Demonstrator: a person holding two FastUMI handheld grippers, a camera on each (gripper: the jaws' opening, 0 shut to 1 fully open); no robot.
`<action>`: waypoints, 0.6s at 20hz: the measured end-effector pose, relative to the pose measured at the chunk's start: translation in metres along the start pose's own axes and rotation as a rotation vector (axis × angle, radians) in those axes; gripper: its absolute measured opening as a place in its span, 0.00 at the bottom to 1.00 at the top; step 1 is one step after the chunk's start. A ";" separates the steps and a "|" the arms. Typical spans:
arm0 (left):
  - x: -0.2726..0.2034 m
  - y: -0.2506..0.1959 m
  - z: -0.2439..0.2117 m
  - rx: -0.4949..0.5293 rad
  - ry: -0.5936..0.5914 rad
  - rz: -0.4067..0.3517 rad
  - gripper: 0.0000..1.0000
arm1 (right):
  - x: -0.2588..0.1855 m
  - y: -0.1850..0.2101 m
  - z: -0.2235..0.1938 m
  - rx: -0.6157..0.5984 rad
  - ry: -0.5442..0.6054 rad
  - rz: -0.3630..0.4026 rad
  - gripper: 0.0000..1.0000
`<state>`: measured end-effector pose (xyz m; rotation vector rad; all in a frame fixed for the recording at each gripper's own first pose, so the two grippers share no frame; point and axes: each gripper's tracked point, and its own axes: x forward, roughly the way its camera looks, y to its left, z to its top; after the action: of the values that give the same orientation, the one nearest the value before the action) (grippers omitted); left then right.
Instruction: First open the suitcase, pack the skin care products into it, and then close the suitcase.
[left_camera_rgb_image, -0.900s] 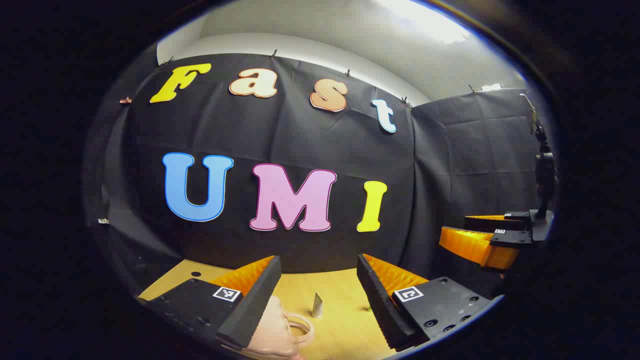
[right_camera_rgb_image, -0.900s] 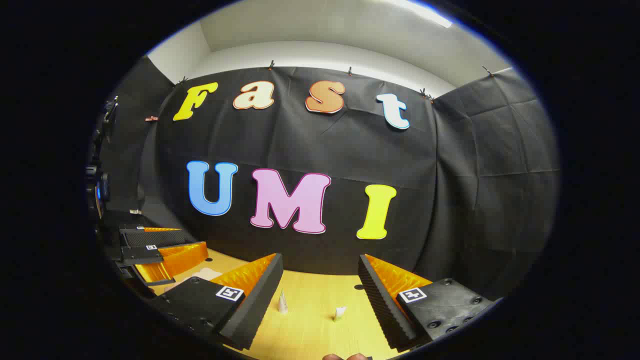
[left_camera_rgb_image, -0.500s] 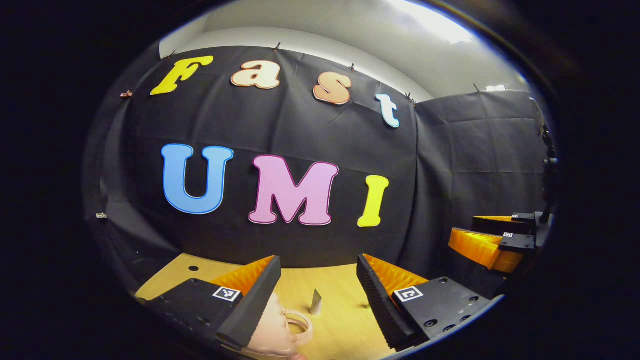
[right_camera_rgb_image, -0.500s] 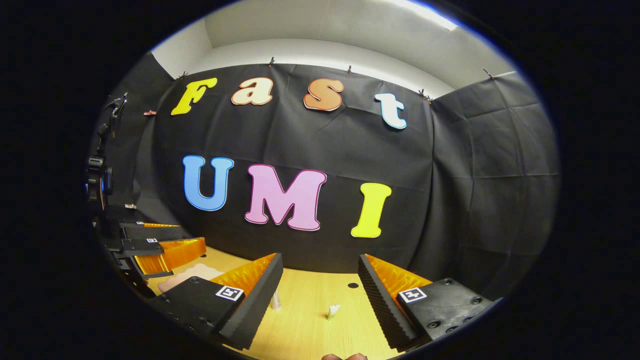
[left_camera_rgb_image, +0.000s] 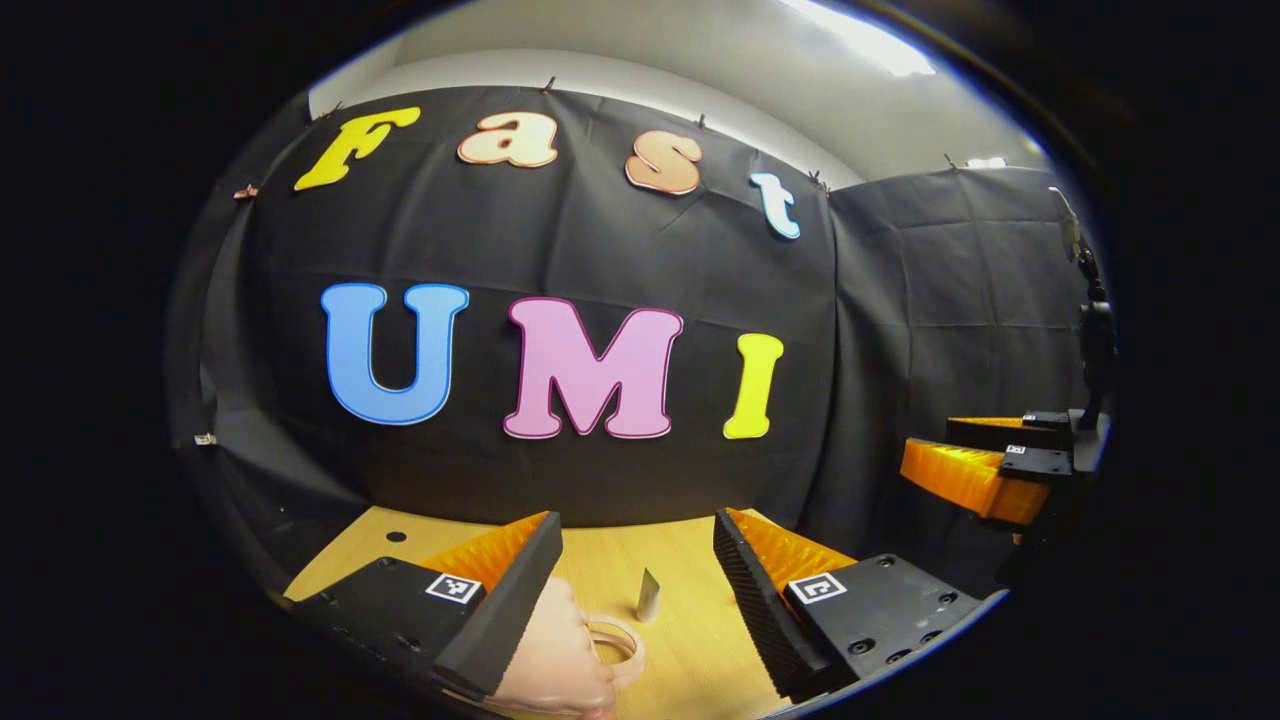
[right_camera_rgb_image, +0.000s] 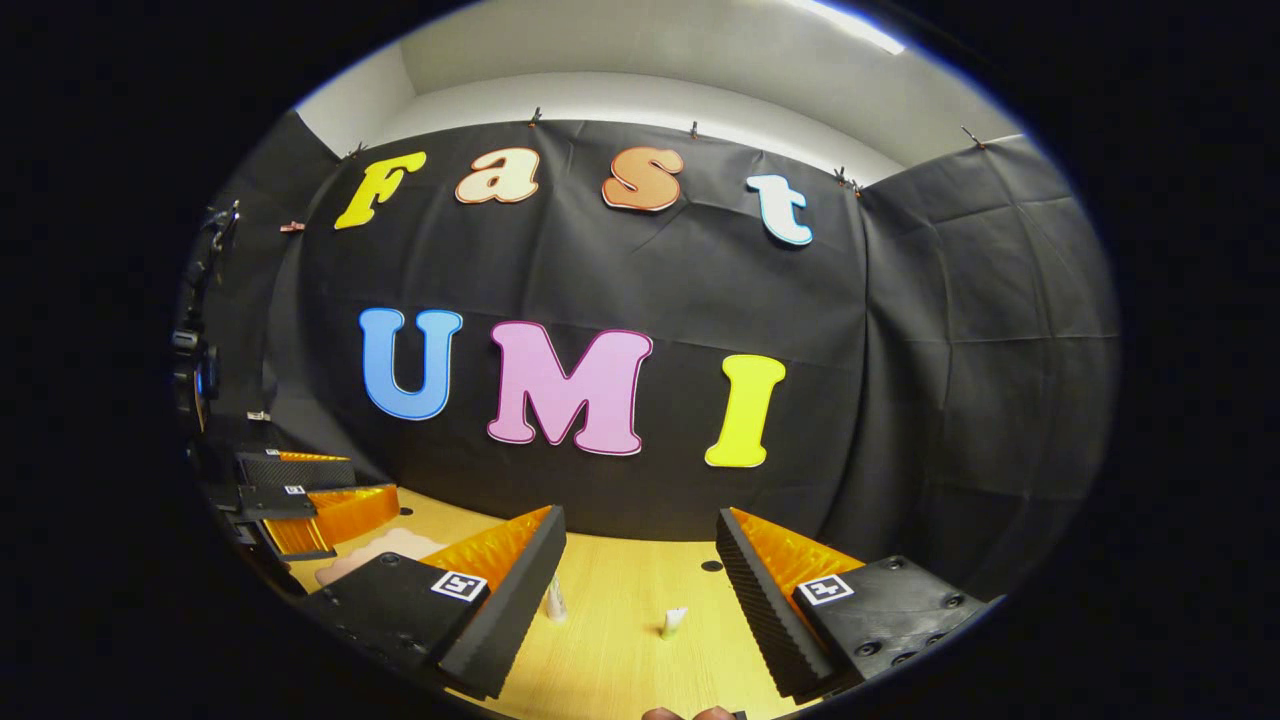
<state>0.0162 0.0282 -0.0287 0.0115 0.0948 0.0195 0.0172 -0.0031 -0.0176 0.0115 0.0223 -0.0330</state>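
Two grippers hang above the wooden table (left_camera_rgb_image: 690, 660), both pointed at the booth's back wall, so little of the work surface is in sight. The left gripper (left_camera_rgb_image: 636, 560) has its fingers spread wide with nothing between them; below its left finger lies the pink suitcase (left_camera_rgb_image: 555, 665), its loop handle (left_camera_rgb_image: 618, 640) facing the middle of the table, and it looks closed, though most of it is hidden. Just beyond the handle stands a small upright tube (left_camera_rgb_image: 649, 598). The right gripper (right_camera_rgb_image: 640, 565) is likewise spread and empty; in the right gripper view two small skin care tubes stand on the wood, one (right_camera_rgb_image: 553, 600) beside its left finger and one (right_camera_rgb_image: 673, 622) further right. The step in hand is probably opening the suitcase, not yet begun. To do it well, both grippers should tilt down until the case's edge is plainly in sight, one steadying the shell while the other lifts the lid slowly, staying clear of the nearby tube, which would tip easily.
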 end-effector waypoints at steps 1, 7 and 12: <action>0.002 0.006 -0.006 -0.004 0.022 0.014 0.96 | 0.002 0.002 -0.001 0.003 -0.001 0.005 0.96; 0.019 0.002 -0.057 -0.067 0.173 0.009 0.95 | 0.017 -0.002 -0.019 0.024 0.013 0.044 0.96; 0.059 -0.023 -0.123 -0.109 0.392 -0.024 0.96 | 0.043 -0.030 -0.045 0.027 0.022 0.084 0.96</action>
<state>0.0636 0.0081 -0.1570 -0.1025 0.4860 0.0030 0.0587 -0.0341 -0.0640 0.0402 0.0430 0.0508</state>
